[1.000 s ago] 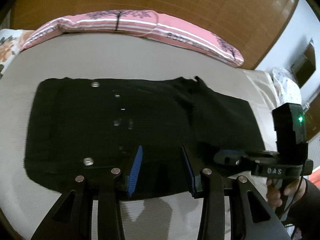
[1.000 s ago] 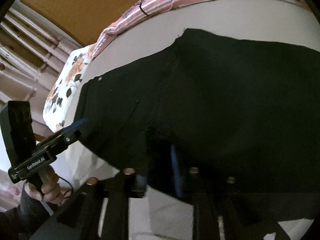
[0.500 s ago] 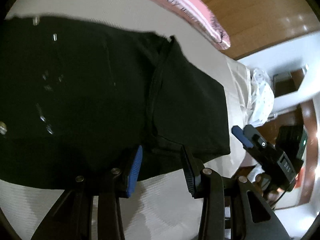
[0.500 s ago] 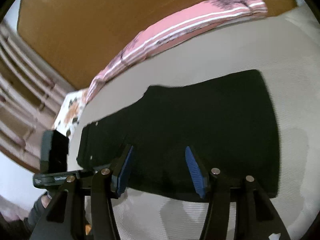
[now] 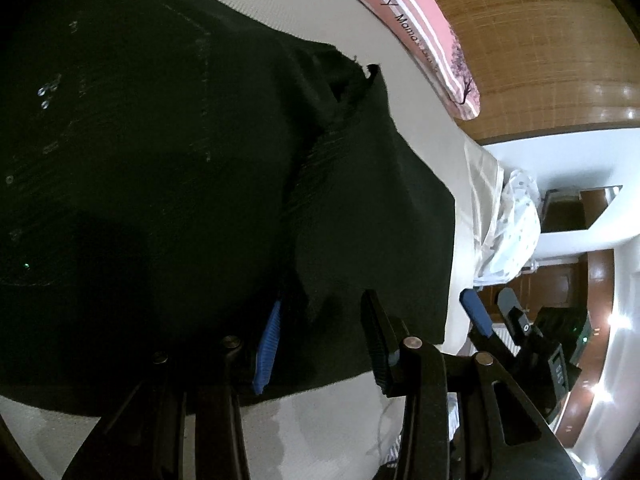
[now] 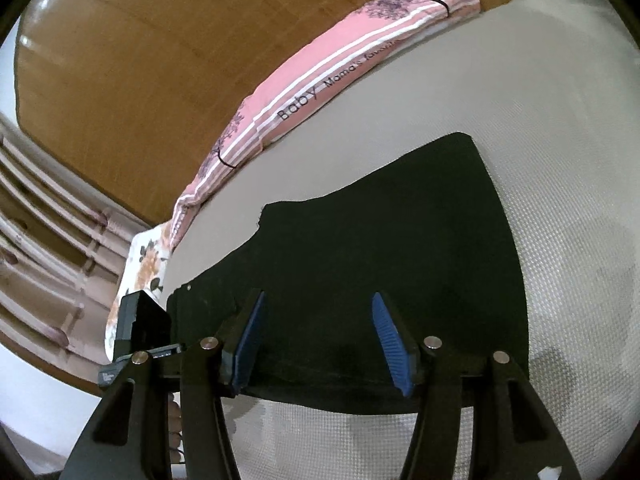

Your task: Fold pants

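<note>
Pants (image 5: 168, 168), black and already doubled into a broad flat slab, lie on the bed (image 5: 332, 424) in the left wrist view, where the left tool (image 5: 320, 332) hangs released just above the near edge beside a raised seam ridge, gripping nothing. In the right wrist view the right tool (image 6: 318, 344) is likewise spread wide over the pants' near hem, holding nothing, with the pink pillow (image 6: 320, 92) well beyond. Judging by this, a fold has been laid and the next wants both tools closing on the near edge to carry it over.
</note>
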The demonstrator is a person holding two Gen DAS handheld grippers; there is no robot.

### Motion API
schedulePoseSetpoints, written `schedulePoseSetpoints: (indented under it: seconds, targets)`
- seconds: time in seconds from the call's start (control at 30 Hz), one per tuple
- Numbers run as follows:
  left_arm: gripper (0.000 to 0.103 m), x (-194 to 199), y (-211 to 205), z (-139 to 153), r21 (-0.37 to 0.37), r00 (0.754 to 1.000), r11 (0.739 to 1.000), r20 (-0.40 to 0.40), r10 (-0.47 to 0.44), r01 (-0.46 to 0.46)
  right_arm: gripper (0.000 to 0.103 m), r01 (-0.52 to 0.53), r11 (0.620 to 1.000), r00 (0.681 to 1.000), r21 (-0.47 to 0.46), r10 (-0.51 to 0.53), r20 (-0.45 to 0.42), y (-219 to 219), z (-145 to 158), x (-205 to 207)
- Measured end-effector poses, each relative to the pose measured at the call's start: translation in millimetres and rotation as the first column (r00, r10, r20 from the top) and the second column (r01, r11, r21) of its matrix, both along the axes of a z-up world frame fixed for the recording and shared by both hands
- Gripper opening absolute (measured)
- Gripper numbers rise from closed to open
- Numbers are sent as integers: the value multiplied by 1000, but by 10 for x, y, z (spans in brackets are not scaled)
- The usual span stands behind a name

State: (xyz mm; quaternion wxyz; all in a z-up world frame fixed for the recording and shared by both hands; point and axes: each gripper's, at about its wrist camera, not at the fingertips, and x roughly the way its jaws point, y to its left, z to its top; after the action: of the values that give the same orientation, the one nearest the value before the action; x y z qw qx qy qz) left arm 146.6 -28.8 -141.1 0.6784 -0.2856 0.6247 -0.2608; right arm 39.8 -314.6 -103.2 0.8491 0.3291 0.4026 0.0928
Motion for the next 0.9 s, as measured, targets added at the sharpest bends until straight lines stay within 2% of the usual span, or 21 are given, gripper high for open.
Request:
schedulePoseSetpoints:
  seconds: [0.03, 0.07, 0.17, 0.27, 0.37, 0.5, 0.6, 0.73, 0.9]
  targets:
    - [20, 8, -26, -10, 0, 1000, 1000, 0, 2, -2, 53, 4, 1000, 1000, 1, -4, -4, -13, -9, -2]
    - [13, 6, -54, -27, 13, 1000, 1000, -8, 3, -3, 53, 11, 1000, 1000, -2, -11, -8, -22, -16, 0]
    - [8, -33, -98, 29, 49, 1000, 999, 21, 7, -8, 53, 29, 999, 998, -32, -31, -48, -47, -64, 15]
    - [7, -155, -142, 240, 97, 993, 995, 112, -33, 22, 53, 46, 998, 996, -50, -50, -79, -76, -118, 18]
    - [7, -287, -104, 383, 88, 989, 996, 146, -35, 22, 53, 76, 996, 991, -54, -81, -107, -130, -159, 7]
    - [8, -356, -74, 227, 167, 987, 985, 144, -66, 42, 55, 88, 995, 986, -43, -93, -140, -161, -227, 4]
    - [8, -326, -75, 73, 187, 991, 982, 123, -57, 34, 53, 83, 994, 979, -68, -94, -181, -142, -304, 18]
    - [8, -334, -119, 155, 228, 983, 972, 163, -90, 52, 53, 52, 992, 974, -115, -76, -212, -103, -348, 27]
    - [8, -329, -123, 246, 257, 971, 965, 211, -109, 52, 55, 28, 977, 980, -209, -68, -185, 3, -214, 0]
